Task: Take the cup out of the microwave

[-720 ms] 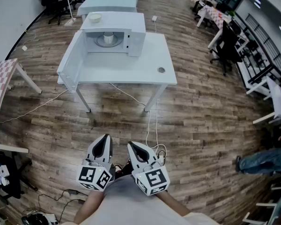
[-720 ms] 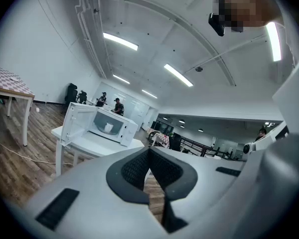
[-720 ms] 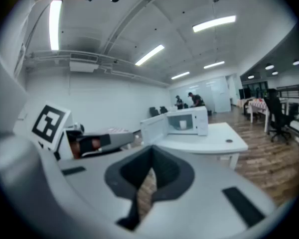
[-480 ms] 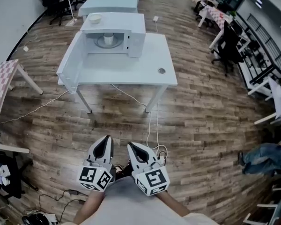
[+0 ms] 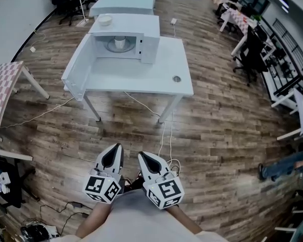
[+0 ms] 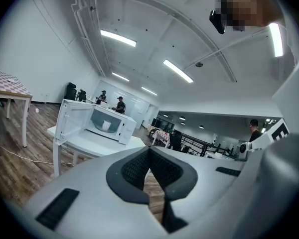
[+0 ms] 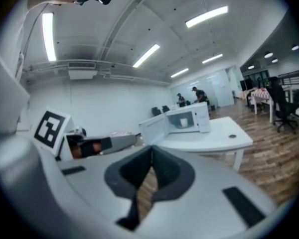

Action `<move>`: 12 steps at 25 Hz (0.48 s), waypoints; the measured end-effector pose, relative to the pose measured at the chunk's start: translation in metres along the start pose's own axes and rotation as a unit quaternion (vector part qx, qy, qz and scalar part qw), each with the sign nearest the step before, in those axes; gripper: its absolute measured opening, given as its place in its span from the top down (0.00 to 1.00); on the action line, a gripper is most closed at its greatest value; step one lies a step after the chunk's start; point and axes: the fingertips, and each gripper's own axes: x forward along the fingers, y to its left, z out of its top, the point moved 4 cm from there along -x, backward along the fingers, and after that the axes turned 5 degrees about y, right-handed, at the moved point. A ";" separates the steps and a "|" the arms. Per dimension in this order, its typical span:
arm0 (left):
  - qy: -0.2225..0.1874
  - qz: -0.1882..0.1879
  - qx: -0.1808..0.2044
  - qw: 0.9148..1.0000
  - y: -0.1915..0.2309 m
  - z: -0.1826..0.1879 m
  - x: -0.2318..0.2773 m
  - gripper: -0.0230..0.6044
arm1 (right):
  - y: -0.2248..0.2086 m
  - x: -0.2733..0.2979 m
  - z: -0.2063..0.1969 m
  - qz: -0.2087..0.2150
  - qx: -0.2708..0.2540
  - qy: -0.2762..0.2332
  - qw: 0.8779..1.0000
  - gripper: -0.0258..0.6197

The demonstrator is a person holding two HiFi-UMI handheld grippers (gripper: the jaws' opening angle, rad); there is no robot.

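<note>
table (image 5: 141, 79): white, carries the microwave (image 5: 125, 24). There's plenty of bare top in front of the microwave, so a landing spot is no problem.
microwave: white box, mouth facing the person, cavity in plain sight.
door (image 5: 76, 69): swung wide open on the microwave's left, so that step is already done.
left gripper (image 5: 115, 148): well back from the microwave, over the wood floor (image 5: 217, 135). Its jaws are pressed together with nothing in them.
right gripper (image 5: 142, 156): just beside the left one, same story. It's closed up, empty, and nowhere near the microwave yet.
bowl (image 5: 105, 19): pale, sits on top of the microwave near its back left corner. Not part of the job, so leave it.
cup (image 5: 120, 43): small and pale, standing upright inside the microwave, about the middle of the round plate (image 5: 112, 47).
cup feel (my guess): light and easy to lift. I can't tell from here if it's paper or ceramic. Paper would dent under a hard squeeze, and ceramic would be slick and chip if it's knocked on the microwave's frame.
where to grab: no handle visible, so I'd take it around the side wall about mid-height, one jaw each side, squeezing gently.
heads up: jaws need opening first, then come in level through the microwave's mouth. Keep the cup upright on the way out in case there's liquid in it.
</note>
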 end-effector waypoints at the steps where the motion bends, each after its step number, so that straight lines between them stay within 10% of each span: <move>1: 0.003 0.002 0.002 1.000 -0.001 0.000 0.003 0.94 | -0.002 0.001 0.000 0.002 0.002 0.001 1.000 0.93; 12: 0.004 0.041 0.024 0.999 -0.013 -0.002 0.024 0.94 | -0.048 0.001 0.002 0.026 0.005 0.002 1.000 0.92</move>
